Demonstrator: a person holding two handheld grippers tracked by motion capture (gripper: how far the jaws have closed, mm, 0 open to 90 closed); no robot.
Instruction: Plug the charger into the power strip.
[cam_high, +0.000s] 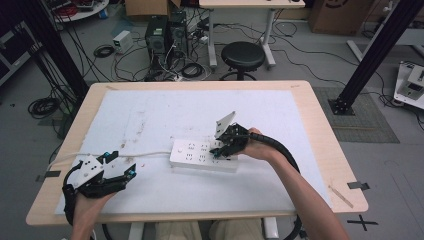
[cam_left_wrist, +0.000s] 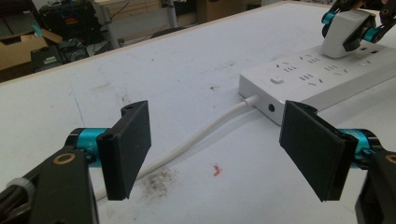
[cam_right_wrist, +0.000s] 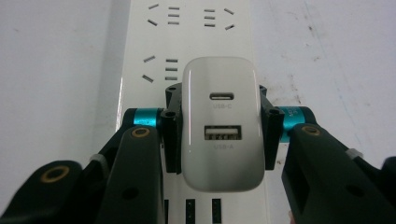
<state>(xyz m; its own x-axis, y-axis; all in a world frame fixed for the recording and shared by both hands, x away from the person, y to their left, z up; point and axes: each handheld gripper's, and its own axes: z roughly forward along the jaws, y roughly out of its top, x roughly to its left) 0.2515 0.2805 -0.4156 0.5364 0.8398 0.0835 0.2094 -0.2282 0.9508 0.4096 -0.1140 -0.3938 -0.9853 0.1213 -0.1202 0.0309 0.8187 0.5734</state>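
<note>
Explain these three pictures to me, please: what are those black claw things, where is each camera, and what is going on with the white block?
A person sits at a table and holds a hand tool in each hand; each tool has two black jaws that squeeze together. One picture looks down from above. The other two come from small cameras riding on the tools, looking along their jaws.

On the white surface lies a power strip with its white cable trailing away. The right gripper is shut on a white USB charger, one jaw on each side, right over the strip's sockets; whether its pins are already in, I cannot tell. The left gripper rests apart near the table's edge, jaws wide open and holding nothing.
</note>
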